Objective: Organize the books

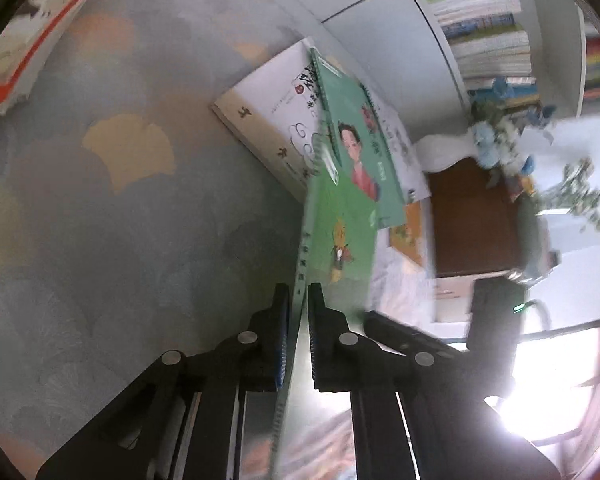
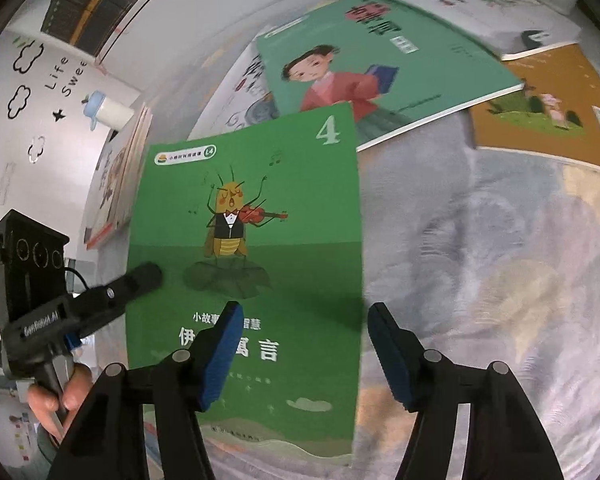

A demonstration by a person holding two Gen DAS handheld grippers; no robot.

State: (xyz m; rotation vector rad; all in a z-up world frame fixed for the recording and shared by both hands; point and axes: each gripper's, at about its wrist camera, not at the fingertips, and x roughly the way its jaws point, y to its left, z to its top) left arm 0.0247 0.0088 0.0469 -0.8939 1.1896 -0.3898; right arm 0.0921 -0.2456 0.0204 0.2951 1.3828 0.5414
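My left gripper (image 1: pixel 299 294) is shut on the spine edge of a thin green book with a cricket playing a violin on its cover (image 1: pixel 342 236), holding it up on edge above the blue patterned tablecloth (image 1: pixel 120 220). The same green book (image 2: pixel 244 272) fills the right wrist view, with the left gripper (image 2: pixel 140 276) clamped on its left edge. My right gripper (image 2: pixel 300 320) is open and empty, its left finger in front of the cover's lower part. A green book with a girl (image 2: pixel 380 68) lies behind, overlapping a white book (image 1: pixel 276 120).
An orange-brown book (image 2: pixel 548 112) and a white book (image 2: pixel 480 8) lie at the far right of the table. A stack of books with a red spine (image 1: pixel 24 52) lies at the left. Bookshelves (image 1: pixel 488 20), a brown cabinet (image 1: pixel 472 220) and a plant (image 1: pixel 580 196) stand beyond.
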